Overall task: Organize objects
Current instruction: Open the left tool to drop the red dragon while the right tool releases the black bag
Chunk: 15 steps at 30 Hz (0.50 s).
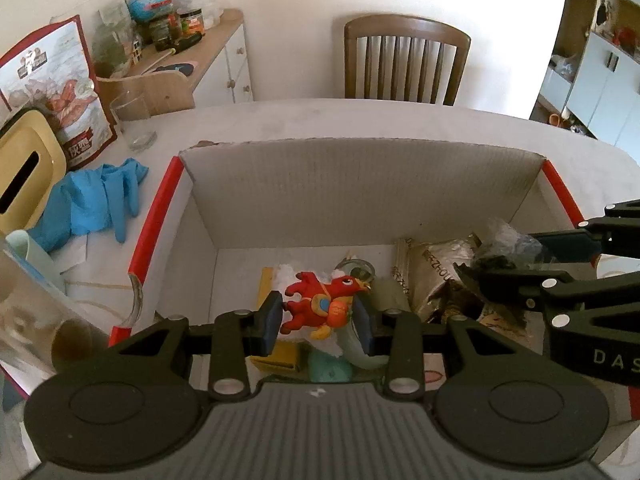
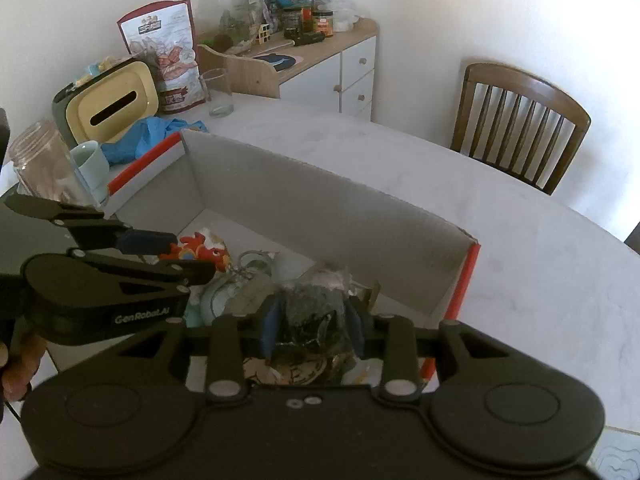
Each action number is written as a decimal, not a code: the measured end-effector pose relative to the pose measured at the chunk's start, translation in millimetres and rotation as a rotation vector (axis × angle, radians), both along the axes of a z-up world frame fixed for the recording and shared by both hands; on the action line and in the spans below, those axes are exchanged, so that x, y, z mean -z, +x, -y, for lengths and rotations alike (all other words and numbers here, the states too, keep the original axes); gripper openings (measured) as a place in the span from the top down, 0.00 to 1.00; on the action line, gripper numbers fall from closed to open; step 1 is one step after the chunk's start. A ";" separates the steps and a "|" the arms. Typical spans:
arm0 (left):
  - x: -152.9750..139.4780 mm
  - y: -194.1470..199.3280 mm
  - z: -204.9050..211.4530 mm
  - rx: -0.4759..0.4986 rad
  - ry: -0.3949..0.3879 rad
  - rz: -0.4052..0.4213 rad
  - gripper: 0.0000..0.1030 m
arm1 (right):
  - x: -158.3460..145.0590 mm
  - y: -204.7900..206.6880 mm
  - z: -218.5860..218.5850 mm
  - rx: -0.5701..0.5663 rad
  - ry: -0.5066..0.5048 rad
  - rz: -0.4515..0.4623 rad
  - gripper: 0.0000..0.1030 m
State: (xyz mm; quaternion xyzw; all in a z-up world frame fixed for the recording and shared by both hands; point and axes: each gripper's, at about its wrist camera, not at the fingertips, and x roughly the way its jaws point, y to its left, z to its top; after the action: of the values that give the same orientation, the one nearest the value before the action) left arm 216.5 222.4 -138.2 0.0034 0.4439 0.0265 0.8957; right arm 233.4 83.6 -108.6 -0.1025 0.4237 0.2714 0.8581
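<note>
An open cardboard box (image 1: pixel 360 192) with red edges stands on the pale table (image 1: pixel 400 120) and holds several items. In the left wrist view my left gripper (image 1: pixel 318 316) hangs low inside it, shut on a red toy bird (image 1: pixel 316 304) with its blue pads against both sides. My right gripper (image 1: pixel 500 256) comes in from the right, shut on a clear bag of dark stuff (image 1: pixel 504 240). The right wrist view shows that bag (image 2: pixel 312 312) squeezed between the right gripper (image 2: pixel 314 330) pads, over the box (image 2: pixel 320 208). At the left, the left gripper (image 2: pixel 194 254) holds the toy (image 2: pixel 204 250).
On the box floor lie a foil packet (image 1: pixel 432 276), a yellow carton (image 1: pixel 280 356) and other small things. Left of the box are blue gloves (image 1: pixel 96 200), a tissue box (image 1: pixel 24 172), a glass (image 1: pixel 132 120), a jar (image 2: pixel 44 164) and a cup (image 2: pixel 90 160). A chair (image 1: pixel 404 60) stands behind.
</note>
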 end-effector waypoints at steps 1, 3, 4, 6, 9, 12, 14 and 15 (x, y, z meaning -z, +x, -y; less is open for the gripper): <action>-0.4 -0.9 -0.7 -0.005 -0.006 0.000 0.63 | -0.6 0.2 -0.1 0.000 -0.001 -0.002 0.64; -1.9 -3.4 -1.9 -0.009 -0.020 0.003 0.62 | -2.8 -1.0 0.5 -0.001 -0.003 -0.006 0.61; -2.8 -4.4 -2.6 -0.009 -0.024 0.005 0.58 | -3.6 -1.7 0.8 -0.001 0.000 -0.010 0.59; -6.2 -7.6 -2.2 -0.009 -0.021 0.018 0.52 | -6.1 -3.8 3.2 -0.003 0.008 -0.015 0.58; -12.2 -13.6 -1.1 -0.008 -0.020 0.040 0.46 | -10.7 -8.1 6.0 0.000 0.019 -0.015 0.56; -18.7 -19.0 -0.9 -0.009 -0.023 0.053 0.46 | -17.1 -13.1 10.1 0.002 0.035 -0.011 0.52; -24.0 -23.4 -1.0 -0.010 -0.024 0.064 0.46 | -22.7 -17.6 12.8 0.003 0.043 -0.001 0.50; -26.5 -25.6 -1.0 -0.011 -0.025 0.070 0.46 | -25.9 -20.4 14.5 0.002 0.048 0.002 0.49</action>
State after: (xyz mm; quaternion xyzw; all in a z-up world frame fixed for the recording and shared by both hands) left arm 190.9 223.4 -111.7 -0.0113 0.4127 0.0258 0.9105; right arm 213.0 69.1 -82.6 -0.0818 0.4165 0.2803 0.8610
